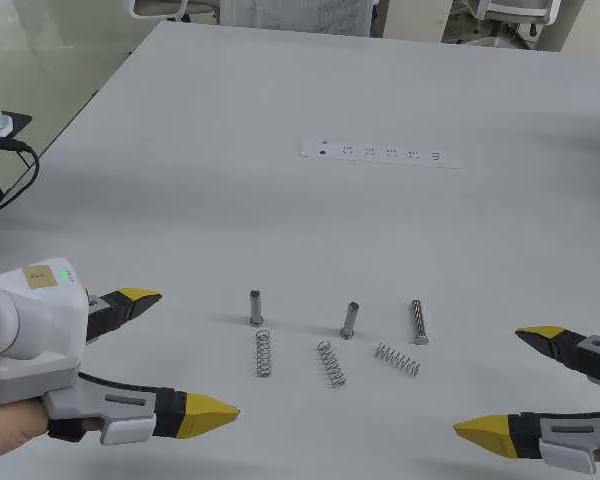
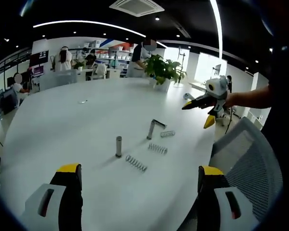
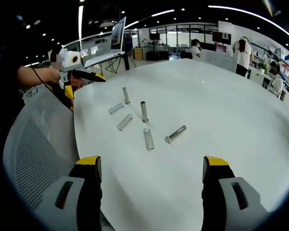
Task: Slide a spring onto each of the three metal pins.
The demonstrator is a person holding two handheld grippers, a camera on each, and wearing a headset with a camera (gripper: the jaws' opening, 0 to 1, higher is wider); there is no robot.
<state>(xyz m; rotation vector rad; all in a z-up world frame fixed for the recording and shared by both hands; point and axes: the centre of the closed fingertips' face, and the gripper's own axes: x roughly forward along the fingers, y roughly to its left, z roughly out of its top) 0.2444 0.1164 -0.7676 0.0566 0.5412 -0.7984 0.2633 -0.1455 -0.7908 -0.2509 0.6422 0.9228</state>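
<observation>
Three metal pins stand in a row on the white table: left pin [image 1: 256,307], middle pin [image 1: 349,320], right pin [image 1: 418,322]. A loose spring lies flat in front of each: left spring [image 1: 263,353], middle spring [image 1: 330,363], right spring [image 1: 397,359]. No spring is on a pin. My left gripper [image 1: 180,352] hovers open to the left of the row, nothing between its yellow tips. My right gripper [image 1: 505,382] is open at the lower right, apart from the parts. The left gripper view shows a pin [image 2: 118,146] and a spring [image 2: 136,163] ahead of the open left gripper [image 2: 139,171].
A white power strip [image 1: 380,153] lies flat farther back on the table. A black cable [image 1: 20,170] and a device sit at the far left edge. Grey mesh chair backs [image 3: 38,144] are near the table's front edge. People stand in the background.
</observation>
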